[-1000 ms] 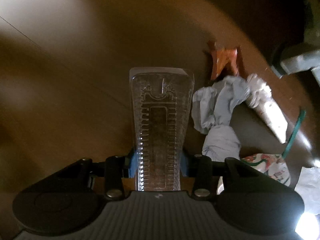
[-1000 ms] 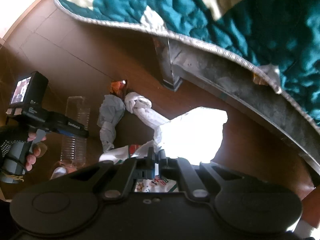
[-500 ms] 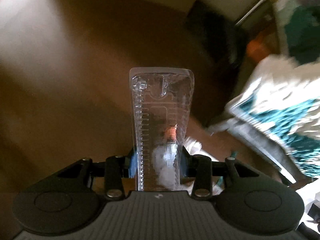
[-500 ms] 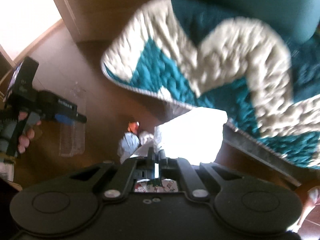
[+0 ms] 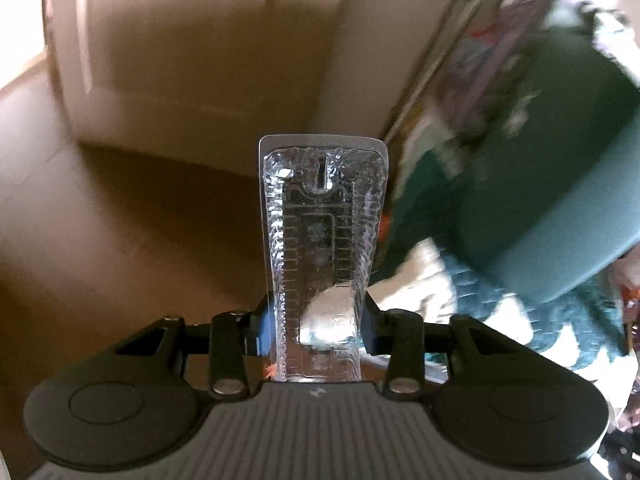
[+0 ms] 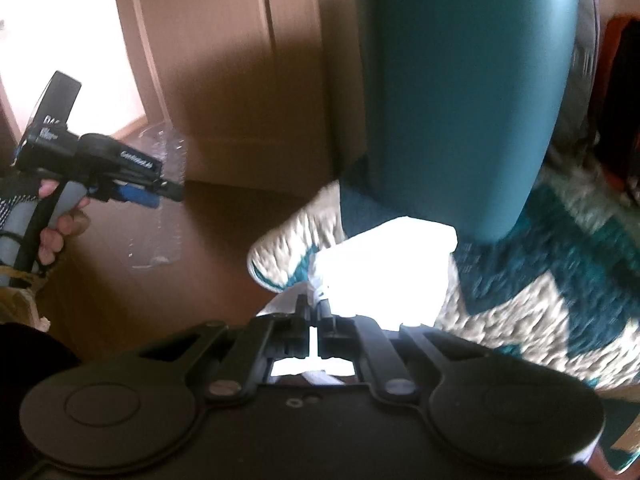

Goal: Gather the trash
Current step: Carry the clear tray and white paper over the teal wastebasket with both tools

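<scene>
My left gripper [image 5: 320,336] is shut on a clear plastic blister tray [image 5: 322,248] that stands straight out ahead of it. The same gripper [image 6: 160,196] and the clear tray [image 6: 160,208] show at the left of the right wrist view, held up in the air. My right gripper [image 6: 316,312] is shut on a bright white plastic bag [image 6: 384,272] that glares in the light. The floor trash is out of view.
A teal headboard [image 6: 460,100] and a teal-and-cream quilt [image 6: 560,300] fill the right. A wooden wardrobe door [image 6: 240,60] stands behind, above brown floor [image 6: 140,300]. A bright doorway [image 6: 60,40] lies at the far left.
Both grippers have lifted away from the floor and tilted up. The crumpled paper and orange wrapper have left view; the bed and wardrobe now fill it. Both grips are unchanged.
</scene>
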`<state>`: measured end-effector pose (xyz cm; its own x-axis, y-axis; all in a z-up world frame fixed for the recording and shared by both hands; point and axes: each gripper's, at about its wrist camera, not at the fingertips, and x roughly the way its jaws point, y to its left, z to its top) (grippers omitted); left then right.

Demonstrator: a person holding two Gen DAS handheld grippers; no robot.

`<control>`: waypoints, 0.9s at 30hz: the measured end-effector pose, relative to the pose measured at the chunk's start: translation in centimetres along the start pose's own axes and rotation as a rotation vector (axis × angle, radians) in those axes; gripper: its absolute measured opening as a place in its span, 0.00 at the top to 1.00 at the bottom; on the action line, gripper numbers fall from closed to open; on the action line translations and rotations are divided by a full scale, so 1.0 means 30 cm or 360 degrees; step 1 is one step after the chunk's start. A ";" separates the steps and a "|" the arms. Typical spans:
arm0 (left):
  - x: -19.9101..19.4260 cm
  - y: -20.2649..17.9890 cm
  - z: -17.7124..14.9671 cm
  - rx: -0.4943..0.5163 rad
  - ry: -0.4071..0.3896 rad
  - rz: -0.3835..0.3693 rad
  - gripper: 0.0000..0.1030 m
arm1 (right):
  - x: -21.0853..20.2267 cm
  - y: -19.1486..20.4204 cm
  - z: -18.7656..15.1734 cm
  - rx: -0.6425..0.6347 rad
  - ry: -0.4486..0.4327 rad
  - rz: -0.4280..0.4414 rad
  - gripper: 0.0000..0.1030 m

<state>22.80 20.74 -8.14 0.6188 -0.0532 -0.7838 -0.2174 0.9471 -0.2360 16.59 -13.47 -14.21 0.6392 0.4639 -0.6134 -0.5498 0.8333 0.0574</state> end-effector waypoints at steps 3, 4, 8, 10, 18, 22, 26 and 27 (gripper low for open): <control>-0.091 -0.111 0.026 0.0055 -0.0054 -0.0045 0.61 | -0.097 -0.004 0.063 -0.0065 -0.0093 -0.0009 0.98; -0.122 -0.145 0.039 0.0071 -0.0069 -0.0068 0.61 | -0.133 -0.010 0.090 -0.0088 -0.0135 -0.0020 0.98; -0.234 -0.268 0.101 0.0090 -0.0153 -0.0163 0.61 | -0.248 -0.040 0.198 -0.0143 -0.0262 -0.0062 0.98; -0.286 -0.324 0.143 0.0115 -0.0186 -0.0202 0.61 | -0.297 -0.061 0.265 -0.0153 -0.0326 -0.0082 0.98; -0.416 -0.585 0.301 0.0326 -0.0375 -0.0263 0.61 | -0.401 -0.130 0.516 -0.0198 -0.0561 -0.0175 0.98; -0.458 -0.695 0.393 0.0382 -0.0445 -0.0313 0.61 | -0.410 -0.182 0.646 -0.0202 -0.0649 -0.0222 0.98; -0.486 -0.780 0.487 0.0388 -0.0492 -0.0352 0.61 | -0.405 -0.222 0.741 -0.0199 -0.0687 -0.0283 0.98; -0.484 -0.804 0.509 0.0393 -0.0503 -0.0356 0.61 | -0.394 -0.234 0.759 -0.0200 -0.0689 -0.0298 0.98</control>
<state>30.59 3.51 17.70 0.8381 -0.2023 -0.5066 0.1105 0.9724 -0.2054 25.15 -17.95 10.57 0.8835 0.4141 -0.2188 -0.4476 0.8841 -0.1343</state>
